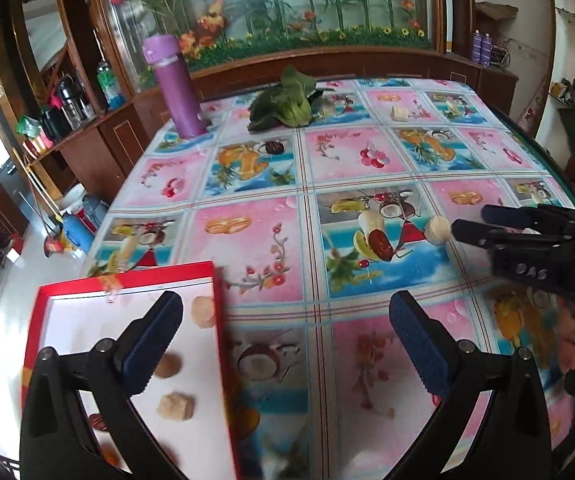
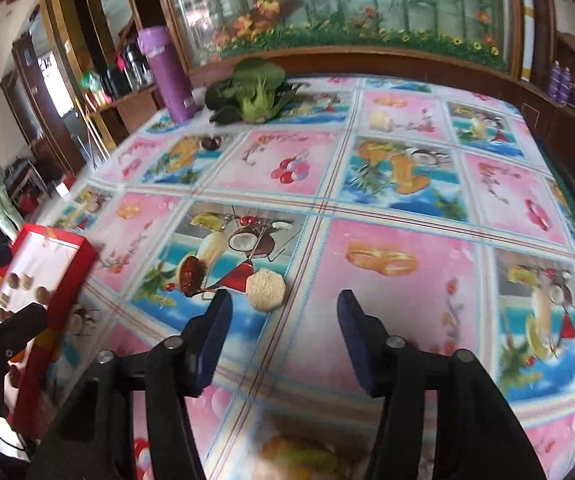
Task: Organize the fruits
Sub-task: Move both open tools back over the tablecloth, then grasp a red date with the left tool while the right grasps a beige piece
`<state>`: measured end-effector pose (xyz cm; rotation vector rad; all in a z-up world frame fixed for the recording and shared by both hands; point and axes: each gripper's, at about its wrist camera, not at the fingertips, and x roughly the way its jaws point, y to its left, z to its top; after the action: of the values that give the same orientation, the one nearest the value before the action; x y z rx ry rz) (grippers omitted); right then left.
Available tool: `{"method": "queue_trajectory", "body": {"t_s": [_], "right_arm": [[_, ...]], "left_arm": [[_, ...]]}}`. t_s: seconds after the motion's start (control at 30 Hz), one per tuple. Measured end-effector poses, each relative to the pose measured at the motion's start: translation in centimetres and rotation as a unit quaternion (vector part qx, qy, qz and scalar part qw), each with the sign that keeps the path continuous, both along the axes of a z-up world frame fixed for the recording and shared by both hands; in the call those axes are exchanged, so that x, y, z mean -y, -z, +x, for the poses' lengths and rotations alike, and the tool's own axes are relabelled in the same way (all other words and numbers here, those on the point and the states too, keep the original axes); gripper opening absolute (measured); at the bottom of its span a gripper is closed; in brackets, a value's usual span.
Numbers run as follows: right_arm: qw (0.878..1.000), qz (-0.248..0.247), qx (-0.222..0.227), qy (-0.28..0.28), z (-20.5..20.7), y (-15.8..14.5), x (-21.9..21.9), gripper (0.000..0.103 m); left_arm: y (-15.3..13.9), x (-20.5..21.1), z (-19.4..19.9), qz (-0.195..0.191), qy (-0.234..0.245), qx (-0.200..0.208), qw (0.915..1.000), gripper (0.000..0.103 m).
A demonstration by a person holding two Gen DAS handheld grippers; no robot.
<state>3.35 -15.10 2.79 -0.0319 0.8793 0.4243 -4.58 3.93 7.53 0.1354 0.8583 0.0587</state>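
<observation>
A desk (image 2: pixel 407 208) under a bright fruit-print cloth. At its left edge sits a red-rimmed white tray (image 1: pixel 127 276) already holding several pale and brown fruit pieces (image 1: pixel 175 406). The left gripper (image 1: pixel 287 340) hangs wide open and empty beside the tray. The right gripper (image 2: pixel 283 320), also open and empty, points at a pale round fruit (image 2: pixel 265 290) on the cloth, with a dark red fruit (image 2: pixel 191 276) near it. Both look yet to be moved; the job seems partly done.
</observation>
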Motion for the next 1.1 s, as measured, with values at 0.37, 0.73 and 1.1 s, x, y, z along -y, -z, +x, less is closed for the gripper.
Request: {"method": "queue_trajectory", "body": {"t_s": [0.37, 0.73, 1.1], "right_arm": [[0.999, -0.040, -0.009, -0.023, 1.4, 1.9, -1.6, 0.026], [0.996, 0.056, -0.046, 0.049, 3.7, 0.6, 3.6, 0.026], [0.994, 0.081, -0.041, 0.056, 3.6, -0.2, 4.0, 0.026]], "left_arm": [[2.0, 2.2, 3.6, -0.016, 0.011, -0.023, 0.9995, 0.103], [5.5, 5.2, 8.5, -0.054, -0.010, -0.073, 0.9958, 0.072], [6.1, 6.2, 8.9, -0.069, 0.007, -0.066, 0.9954, 0.027]]}}
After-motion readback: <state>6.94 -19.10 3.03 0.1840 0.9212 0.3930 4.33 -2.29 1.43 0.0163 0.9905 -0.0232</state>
